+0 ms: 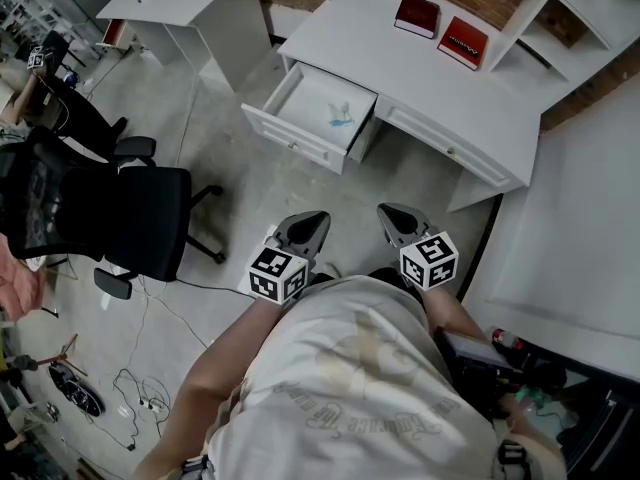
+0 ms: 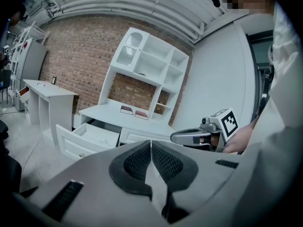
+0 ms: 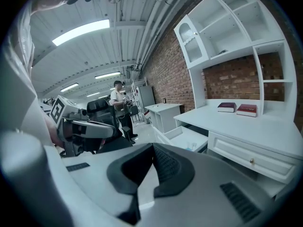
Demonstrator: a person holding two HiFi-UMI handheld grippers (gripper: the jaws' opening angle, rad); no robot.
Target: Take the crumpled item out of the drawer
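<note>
2 red bks (image 1: 417, 15), 1 crumpled item (image 1: 340, 116)

The desk (image 1: 420, 78) and its drawer (image 1: 292, 131) look like smooth white-painted wood with a soft satin sheen and small metal knobs (image 3: 251, 161). Behind them the brick wall (image 2: 80, 51) is rough and matt, and the floor (image 1: 230, 168) is dull, mottled concrete. The crumpled item (image 1: 340, 116) looks thin and creased, paper or film, I cannot tell which. The red books (image 1: 417, 15) have faintly glossy covers, the chair (image 1: 140, 218) is matt black cloth, and the left gripper (image 2: 151, 143) and right gripper (image 3: 152, 145) are smooth matt grey plastic with black, finely ribbed rubbery pads (image 2: 137, 162).
</note>
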